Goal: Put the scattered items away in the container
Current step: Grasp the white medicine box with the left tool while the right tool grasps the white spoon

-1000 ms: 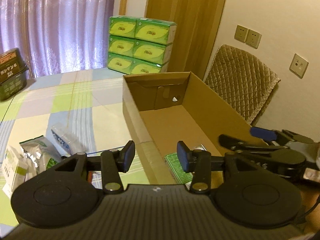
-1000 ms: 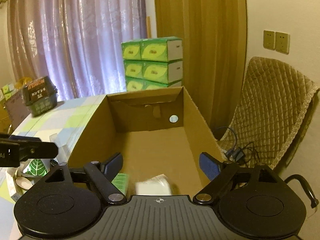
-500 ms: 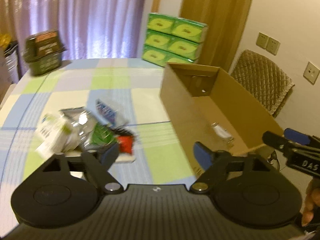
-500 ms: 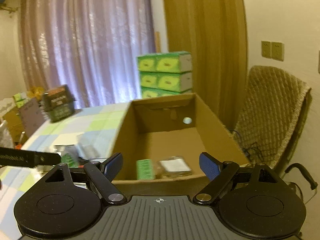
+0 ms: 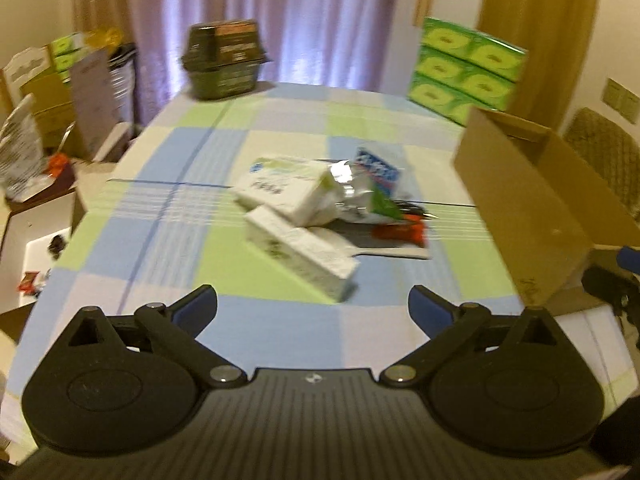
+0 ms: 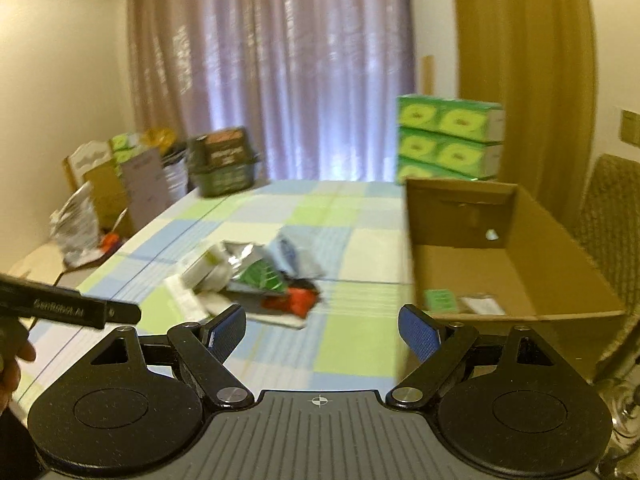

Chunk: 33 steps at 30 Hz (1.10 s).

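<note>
Left gripper (image 5: pixel 312 312), jaws spread wide and empty, above the checked tablecloth (image 5: pixel 168 216). Ahead lies a loose pile: a long white carton (image 5: pixel 300 256) nearest the fingers, a larger white box (image 5: pixel 284 192) behind and overlapping it, a crumpled silver pouch (image 5: pixel 344 184), a blue-and-white packet (image 5: pixel 378 168) and a red wrapper (image 5: pixel 400 232) (blurred, lettering unreadable). The open cardboard box (image 5: pixel 532 208) stands to the right of the pile, apart from it. A dark basket (image 5: pixel 222 64) sits at the table's far end; stacked green tissue boxes (image 5: pixel 464 72) beyond the cardboard box. Part of the right gripper (image 5: pixel 612 284) enters at the right edge.
</note>
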Motion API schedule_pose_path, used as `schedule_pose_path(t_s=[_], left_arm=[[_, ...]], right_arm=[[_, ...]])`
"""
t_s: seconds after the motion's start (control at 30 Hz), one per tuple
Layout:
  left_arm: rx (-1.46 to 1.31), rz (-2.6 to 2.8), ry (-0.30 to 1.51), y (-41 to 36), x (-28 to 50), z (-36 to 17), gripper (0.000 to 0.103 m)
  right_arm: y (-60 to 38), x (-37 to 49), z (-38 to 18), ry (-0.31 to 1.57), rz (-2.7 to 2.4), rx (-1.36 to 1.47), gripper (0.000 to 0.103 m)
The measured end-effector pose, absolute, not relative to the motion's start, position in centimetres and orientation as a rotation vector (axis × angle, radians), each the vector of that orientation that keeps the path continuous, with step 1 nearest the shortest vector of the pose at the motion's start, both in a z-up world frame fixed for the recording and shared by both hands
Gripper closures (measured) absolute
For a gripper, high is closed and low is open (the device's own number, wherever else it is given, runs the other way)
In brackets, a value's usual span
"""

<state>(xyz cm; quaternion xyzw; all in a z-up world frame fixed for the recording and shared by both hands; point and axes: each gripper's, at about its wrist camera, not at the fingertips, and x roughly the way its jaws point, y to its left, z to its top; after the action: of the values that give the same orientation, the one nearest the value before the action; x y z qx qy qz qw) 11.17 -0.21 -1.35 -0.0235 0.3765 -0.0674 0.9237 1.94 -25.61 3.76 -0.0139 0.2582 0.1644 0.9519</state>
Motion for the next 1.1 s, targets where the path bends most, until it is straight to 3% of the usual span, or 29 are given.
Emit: schedule_pose_path(t_s=[0.27, 0.4, 0.43, 0.47, 0.5, 0.67, 0.87, 0.93, 1.03, 1.1], left_arm=[[-0.147, -0.11, 0.816, 1.6, 13.7, -3.2, 0.006], [-0.153, -0.108, 0.847, 0.7, 16.1, -4.6, 0.017], [-0.156, -0.107, 0.854, 0.4, 16.8, -4.9, 0.02], [-0.16, -0.111, 0.859, 0.1, 17.5, -5.3, 0.021], [-0.164, -0.118, 0.864, -0.2, 18.1, -5.7, 0.021], [-0.16, -0.127, 0.891, -1.8, 21.2, -7.5, 0.024], [-0.109, -0.114, 0.933, -2.7, 23.5, -9.0, 0.047], [-0.089, -0.113, 0.943, -2.5, 23.4, -8.8, 0.061], [-0.043, -0.12, 0.956, -1.7, 22.9, -8.5, 0.075], [-0.024, -0.124, 0.961, -0.8, 22.2, -8.4, 0.079]], right_arm=[[-21.8, 3.8, 0.3, 0.613, 0.421, -0.126, 0.015], [-20.9, 5.2, -1.9, 0.663, 0.43, -0.146, 0.015], [-20.6, 5.6, -2.4, 0.675, 0.432, -0.153, 0.017], [-20.4, 6.2, -3.0, 0.693, 0.442, -0.156, 0.029], [-20.3, 6.8, -3.6, 0.715, 0.451, -0.156, 0.033], [-19.9, 9.8, -5.4, 0.752, 0.473, -0.169, 0.034], [-19.2, 13.1, -6.2, 0.754, 0.56, -0.202, 0.035], [-18.6, 14.0, -6.3, 0.753, 0.6, -0.223, 0.045], [-17.3, 15.2, -6.7, 0.74, 0.653, -0.278, 0.046], [-16.5, 15.9, -7.1, 0.728, 0.68, -0.321, 0.046]])
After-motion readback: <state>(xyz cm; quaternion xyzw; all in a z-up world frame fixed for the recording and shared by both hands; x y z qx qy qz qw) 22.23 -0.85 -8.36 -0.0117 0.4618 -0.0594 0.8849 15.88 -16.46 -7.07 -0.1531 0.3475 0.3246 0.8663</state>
